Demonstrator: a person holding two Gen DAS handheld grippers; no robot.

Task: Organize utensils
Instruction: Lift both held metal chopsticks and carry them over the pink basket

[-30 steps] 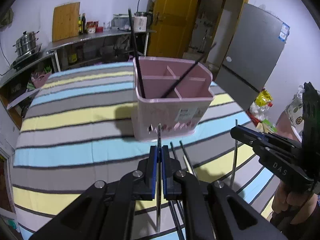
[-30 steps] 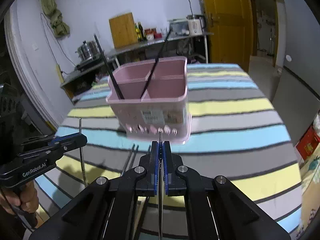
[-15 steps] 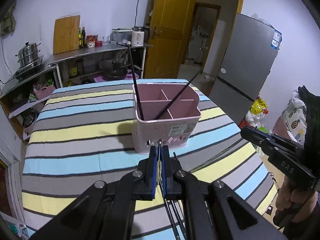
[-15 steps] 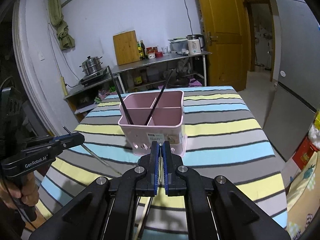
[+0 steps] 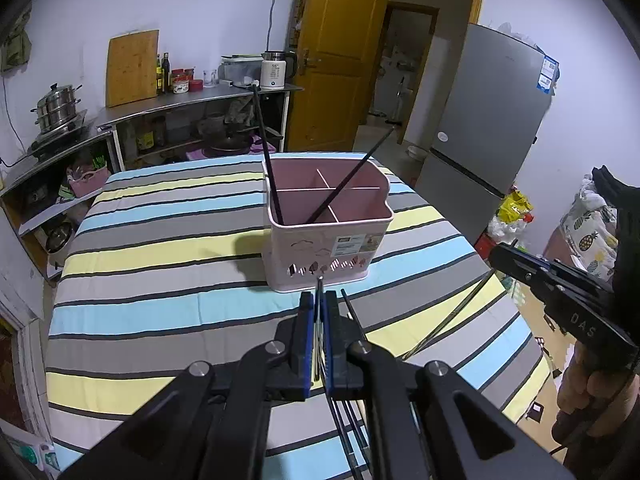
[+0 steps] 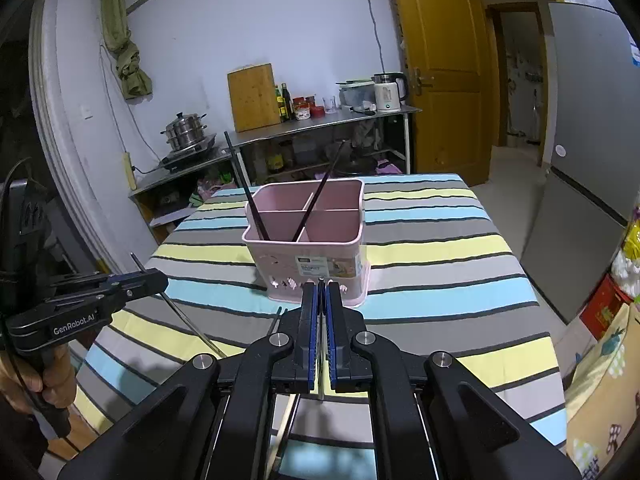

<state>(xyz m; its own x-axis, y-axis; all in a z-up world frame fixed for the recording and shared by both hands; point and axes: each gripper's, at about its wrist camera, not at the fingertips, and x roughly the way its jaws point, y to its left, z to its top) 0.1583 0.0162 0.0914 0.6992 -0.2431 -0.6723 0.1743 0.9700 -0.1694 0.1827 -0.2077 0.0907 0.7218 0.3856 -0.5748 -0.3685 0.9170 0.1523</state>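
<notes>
A pink divided utensil holder [image 5: 328, 236] [image 6: 308, 256] stands mid-table with two black chopsticks [image 5: 269, 164] [image 6: 316, 200] leaning in it. My left gripper [image 5: 319, 300] is shut on a thin metal chopstick [image 5: 319, 280], short of the holder's front wall. My right gripper [image 6: 321, 290] is shut on another metal chopstick [image 6: 321, 280], also in front of the holder. Each gripper shows in the other's view: the right gripper [image 5: 520, 262] with its slanted chopstick [image 5: 452, 314], the left gripper [image 6: 154, 278] with its chopstick [image 6: 188, 320]. Loose dark chopsticks [image 5: 352, 314] [image 6: 276, 320] lie on the cloth below.
The table wears a striped cloth [image 5: 160, 280] in blue, yellow and grey. Behind stand a steel counter [image 6: 320, 120] with a kettle, bottles and a cutting board, a yellow door [image 5: 332, 60] and a grey fridge [image 5: 492, 120]. Bags sit on the floor at right.
Both grippers rose and drew back from the holder, which now looks smaller and farther. The held chopsticks came up off the cloth and now slant instead of standing upright.
</notes>
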